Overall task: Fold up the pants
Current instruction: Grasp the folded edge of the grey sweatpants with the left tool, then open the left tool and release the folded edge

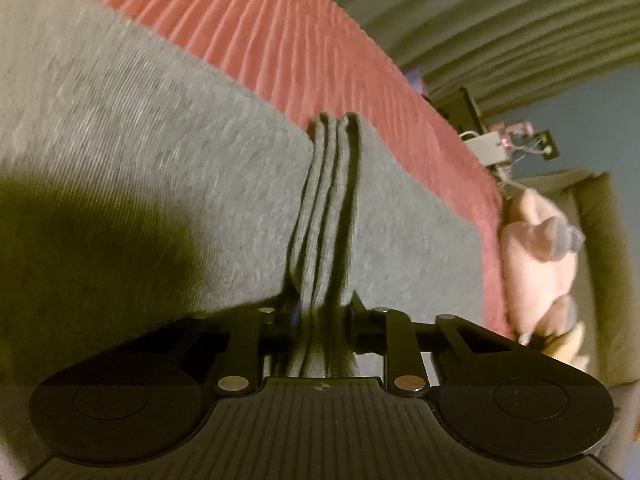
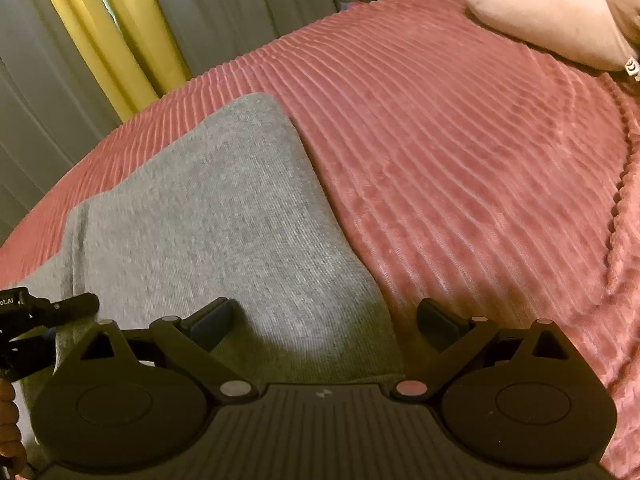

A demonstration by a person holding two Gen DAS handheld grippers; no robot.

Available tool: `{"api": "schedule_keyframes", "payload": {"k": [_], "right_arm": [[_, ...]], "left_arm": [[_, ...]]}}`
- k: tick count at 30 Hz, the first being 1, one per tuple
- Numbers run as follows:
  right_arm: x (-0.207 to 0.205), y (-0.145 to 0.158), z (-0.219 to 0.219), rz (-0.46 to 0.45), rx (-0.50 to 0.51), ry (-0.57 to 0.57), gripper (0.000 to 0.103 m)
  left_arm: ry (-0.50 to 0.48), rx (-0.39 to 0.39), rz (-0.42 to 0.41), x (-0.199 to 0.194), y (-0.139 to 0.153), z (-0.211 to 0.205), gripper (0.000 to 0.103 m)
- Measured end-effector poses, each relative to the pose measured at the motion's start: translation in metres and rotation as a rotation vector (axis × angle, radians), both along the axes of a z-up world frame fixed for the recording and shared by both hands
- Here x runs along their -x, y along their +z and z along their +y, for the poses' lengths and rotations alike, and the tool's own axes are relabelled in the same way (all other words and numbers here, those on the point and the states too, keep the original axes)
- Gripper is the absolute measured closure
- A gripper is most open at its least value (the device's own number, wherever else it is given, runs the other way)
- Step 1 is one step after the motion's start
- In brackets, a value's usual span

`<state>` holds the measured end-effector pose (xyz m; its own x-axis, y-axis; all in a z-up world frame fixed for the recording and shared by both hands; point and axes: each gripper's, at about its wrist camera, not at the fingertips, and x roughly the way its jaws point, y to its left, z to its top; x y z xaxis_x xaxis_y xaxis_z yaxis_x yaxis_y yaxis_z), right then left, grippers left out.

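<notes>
The pants (image 2: 208, 216) are heather-grey knit, soft and finely ribbed, lying flat on a bed under a pink blanket (image 2: 460, 160) of plush corduroy-like ridges. From between the right gripper (image 2: 324, 320) jaws, which stand wide apart and empty, the long grey panel runs forward and narrows to a rounded end. The left gripper (image 1: 320, 312) jaws are clamped on a stacked fold of the cloth, its layered edges extending straight ahead.

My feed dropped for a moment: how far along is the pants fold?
Done: the grey pants lie as one flat panel on the pink bedspread. In hand: the left gripper pinches stacked layers. Left: the right gripper is open, and that edge isn't carried over.
</notes>
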<state>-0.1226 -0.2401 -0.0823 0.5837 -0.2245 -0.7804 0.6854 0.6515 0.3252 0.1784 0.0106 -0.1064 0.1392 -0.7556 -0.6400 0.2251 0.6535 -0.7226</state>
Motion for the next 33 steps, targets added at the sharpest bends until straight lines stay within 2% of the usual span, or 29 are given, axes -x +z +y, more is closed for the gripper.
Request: {"api": "schedule_keyframes", "payload": {"k": [2, 6, 9, 11, 15, 17, 22, 25, 27, 29, 30, 31, 32, 33], "right_arm": [[0.000, -0.001, 0.000, -0.002, -0.003, -0.006, 0.004], [-0.001, -0.001, 0.001, 0.000, 0.008, -0.011, 0.004], [-0.002, -0.002, 0.001, 0.000, 0.015, -0.014, 0.004], [-0.003, -0.002, 0.002, -0.002, 0.020, -0.014, 0.004], [-0.002, -0.002, 0.002, -0.009, 0.026, -0.015, 0.004], [-0.001, -0.002, 0.001, -0.016, 0.026, -0.018, 0.004], [0.011, 0.009, 0.006, -0.071, 0.061, -0.023, 0.004], [0.013, 0.015, 0.011, -0.077, 0.083, 0.004, 0.004], [0.011, 0.015, 0.014, -0.063, 0.089, 0.031, 0.004], [0.006, 0.013, 0.016, -0.042, 0.091, 0.054, 0.004], [0.003, 0.012, 0.017, -0.029, 0.094, 0.065, 0.004], [0.001, 0.012, 0.017, -0.019, 0.098, 0.070, 0.004], [0.000, 0.012, 0.017, -0.009, 0.103, 0.070, 0.004], [-0.001, 0.012, 0.017, -0.004, 0.102, 0.068, 0.004]], "left_arm": [[-0.005, 0.019, 0.000, 0.000, 0.000, 0.002, 0.082], [-0.014, 0.069, -0.050, 0.007, 0.006, 0.005, 0.083], [-0.008, 0.024, -0.059, 0.006, 0.001, 0.002, 0.082], [-0.006, 0.021, -0.060, 0.005, -0.002, 0.000, 0.080], [0.008, 0.007, -0.087, 0.008, 0.003, -0.004, 0.085], [0.031, -0.025, -0.144, 0.018, 0.016, -0.006, 0.086], [0.070, 0.028, -0.208, 0.046, 0.061, 0.018, 0.086], [0.104, -0.023, -0.272, 0.057, 0.080, 0.036, 0.085], [0.145, -0.127, -0.283, 0.054, 0.075, 0.045, 0.082], [0.201, -0.228, -0.240, 0.047, 0.058, 0.049, 0.076], [0.209, -0.241, -0.196, 0.043, 0.050, 0.051, 0.074], [0.227, -0.222, -0.139, 0.039, 0.043, 0.053, 0.069], [0.238, -0.182, -0.113, 0.038, 0.041, 0.056, 0.057], [0.250, -0.133, -0.096, 0.036, 0.040, 0.058, 0.050]]}}
